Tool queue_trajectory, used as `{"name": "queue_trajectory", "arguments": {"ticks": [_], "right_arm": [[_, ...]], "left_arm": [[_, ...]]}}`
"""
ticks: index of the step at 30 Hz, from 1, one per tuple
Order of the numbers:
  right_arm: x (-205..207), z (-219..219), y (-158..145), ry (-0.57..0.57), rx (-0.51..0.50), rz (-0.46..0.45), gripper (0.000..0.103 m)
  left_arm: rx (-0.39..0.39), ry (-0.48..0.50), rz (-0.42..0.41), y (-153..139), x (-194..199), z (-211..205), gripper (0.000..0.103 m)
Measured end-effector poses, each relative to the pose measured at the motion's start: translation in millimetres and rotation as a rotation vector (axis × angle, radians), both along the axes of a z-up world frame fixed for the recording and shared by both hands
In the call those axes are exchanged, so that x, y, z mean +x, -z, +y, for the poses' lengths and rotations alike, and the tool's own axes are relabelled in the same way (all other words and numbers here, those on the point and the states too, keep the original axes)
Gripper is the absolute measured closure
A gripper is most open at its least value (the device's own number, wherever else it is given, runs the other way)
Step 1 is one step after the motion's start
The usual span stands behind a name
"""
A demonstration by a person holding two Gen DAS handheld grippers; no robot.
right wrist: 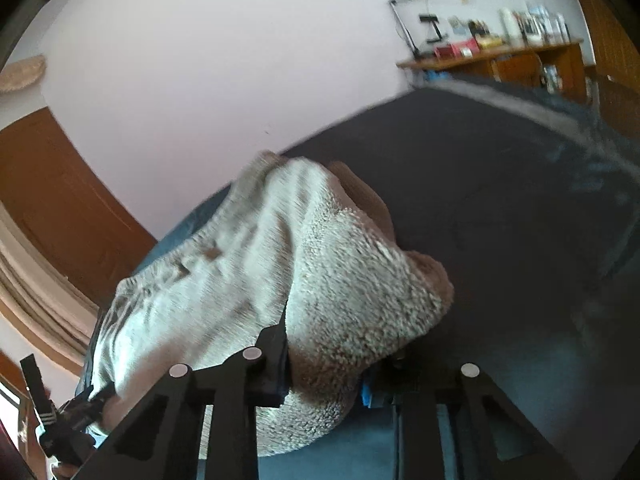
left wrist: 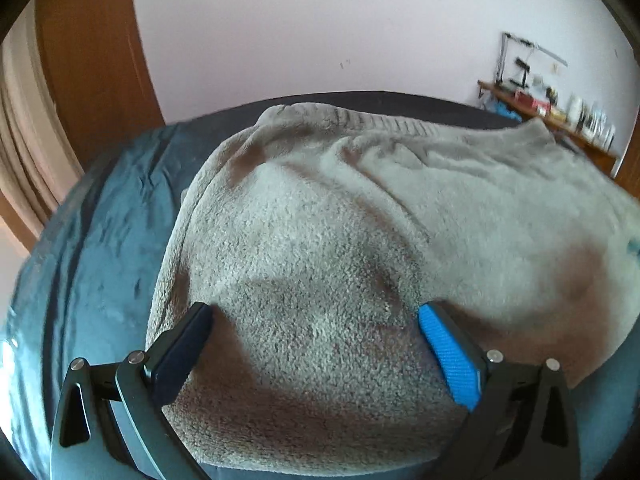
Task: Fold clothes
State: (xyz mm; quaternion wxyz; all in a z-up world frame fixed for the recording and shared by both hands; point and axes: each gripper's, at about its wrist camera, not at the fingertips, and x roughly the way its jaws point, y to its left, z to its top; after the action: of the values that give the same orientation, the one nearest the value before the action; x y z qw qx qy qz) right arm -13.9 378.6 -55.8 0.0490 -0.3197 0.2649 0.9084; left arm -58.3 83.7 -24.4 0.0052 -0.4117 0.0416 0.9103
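The right gripper (right wrist: 324, 364) clenches a fleece garment (right wrist: 352, 280) corner (fold anchor, I judge); the left gripper (left wrist: 316, 344) hovers released above it on the bed (left wrist: 104, 240).

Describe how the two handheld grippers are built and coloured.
The left gripper has black angular linkage arms with silver pivot bolts; one finger carries a ribbed bright blue pad, the other shows its dark back. The right gripper has the same black frame, silver bolts and a glimpse of blue.
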Motion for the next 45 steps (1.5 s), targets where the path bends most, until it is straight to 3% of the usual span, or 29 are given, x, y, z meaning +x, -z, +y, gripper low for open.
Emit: {"name": "queue_trajectory", "arguments": {"ticks": [2, 10, 16, 21, 29, 34, 38, 45], "right_arm": [[0, -4, -10, -0.011, 0.013, 0.032, 0.079], [-5, -24, -49, -0.055, 0.033, 0.12, 0.081], [-16, -50, -77, -0.098, 0.024, 0.182, 0.081], [-28, -89, -102, -0.167, 0.026, 0.243, 0.081], [-48, -180, -136, -0.345, 0.06, 0.327, 0.081], [-59, -243, -134, -0.47, 0.074, 0.341, 0.081], [-65, -304, -117, -0.598, 0.121, 0.329, 0.081], [-59, -372, -67, -0.77, 0.315, 0.248, 0.081]], "left_arm": [[-0.009, 0.001, 0.001, 0, 0, 1, 0.001], [0.107, -0.011, -0.033, -9, 0, -17, 0.001], [0.191, -0.039, -0.025, -24, 7, -53, 0.001], [0.206, -0.126, -0.016, -26, 10, -98, 0.001], [0.298, -0.229, -0.063, -4, 16, -154, 0.001], [0.351, -0.249, -0.092, 5, 20, -171, 0.001], [0.415, -0.312, -0.067, 1, 25, -193, 0.001], [0.516, -0.436, -0.032, 2, 37, -236, 0.001]]}}
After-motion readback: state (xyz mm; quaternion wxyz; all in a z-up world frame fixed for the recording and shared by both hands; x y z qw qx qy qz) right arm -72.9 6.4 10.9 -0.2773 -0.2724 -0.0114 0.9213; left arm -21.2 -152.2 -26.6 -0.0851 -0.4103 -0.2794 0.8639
